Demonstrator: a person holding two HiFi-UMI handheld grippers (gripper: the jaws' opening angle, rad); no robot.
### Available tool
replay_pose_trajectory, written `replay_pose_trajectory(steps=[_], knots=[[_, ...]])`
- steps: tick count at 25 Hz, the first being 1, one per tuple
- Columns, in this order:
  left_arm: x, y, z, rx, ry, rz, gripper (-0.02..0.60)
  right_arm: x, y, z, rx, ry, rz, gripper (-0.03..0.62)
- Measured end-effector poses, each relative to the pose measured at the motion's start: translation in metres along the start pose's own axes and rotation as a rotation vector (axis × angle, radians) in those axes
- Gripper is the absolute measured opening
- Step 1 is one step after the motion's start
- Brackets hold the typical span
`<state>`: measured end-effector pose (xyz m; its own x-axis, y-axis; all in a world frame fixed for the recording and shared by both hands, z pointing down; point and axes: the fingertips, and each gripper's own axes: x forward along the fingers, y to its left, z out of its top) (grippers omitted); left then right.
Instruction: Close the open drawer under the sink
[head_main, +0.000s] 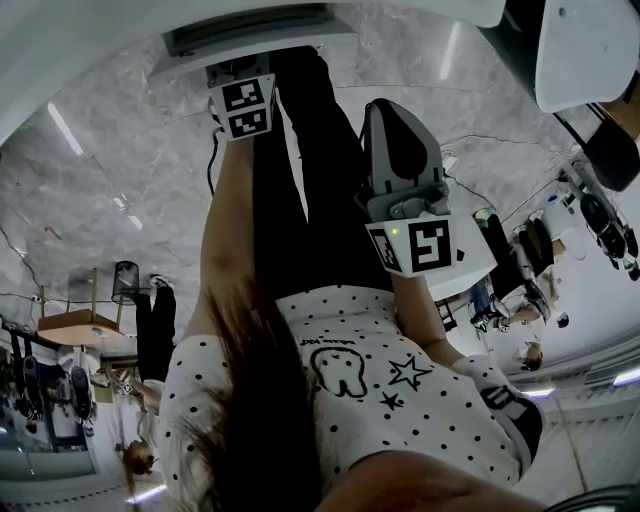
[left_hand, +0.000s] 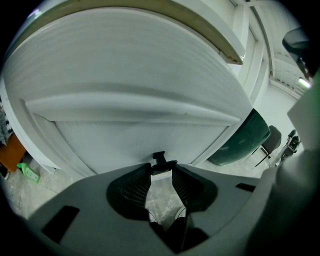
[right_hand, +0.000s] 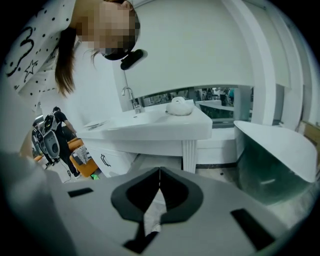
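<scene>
I see the drawer (head_main: 247, 37) just under the sink counter (right_hand: 150, 127). From the head view it shows as a grey-rimmed slot with a dark inside, jutting out past the counter's white edge. Its front panel (left_hand: 135, 132) is plain white and fills most of the left gripper view. Below the counter, my left gripper (left_hand: 161, 169) has its jaws a narrow way apart, pinching the small black handle (left_hand: 160, 161) at their tips. My right gripper (right_hand: 160, 172) hangs well back from the counter and faces it, jaws pressed together on nothing.

The counter's edge cuts off the drawer's far part, and I cannot see what is inside. The only print is a tooth drawing (head_main: 340, 372) on the dotted shirt (head_main: 440, 420). The small lettering above it is too fine to read.
</scene>
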<state>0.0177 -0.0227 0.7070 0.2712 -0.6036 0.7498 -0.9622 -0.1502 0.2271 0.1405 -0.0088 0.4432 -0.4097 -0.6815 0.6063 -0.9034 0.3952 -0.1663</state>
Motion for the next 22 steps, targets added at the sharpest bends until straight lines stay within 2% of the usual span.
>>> replay_pose_trajectory(steps=[12,22], knots=[[0.0004,0.001,-0.0002,0.004,0.009,-0.007,0.132,0.0092,0.0099,0.0006,0.007,0.012,0.029,0.014],[0.0022,0.0008,-0.0009,0.017,0.021,-0.018,0.132,0.0089,0.0058,-0.0023,0.015,0.015,0.011,0.014]])
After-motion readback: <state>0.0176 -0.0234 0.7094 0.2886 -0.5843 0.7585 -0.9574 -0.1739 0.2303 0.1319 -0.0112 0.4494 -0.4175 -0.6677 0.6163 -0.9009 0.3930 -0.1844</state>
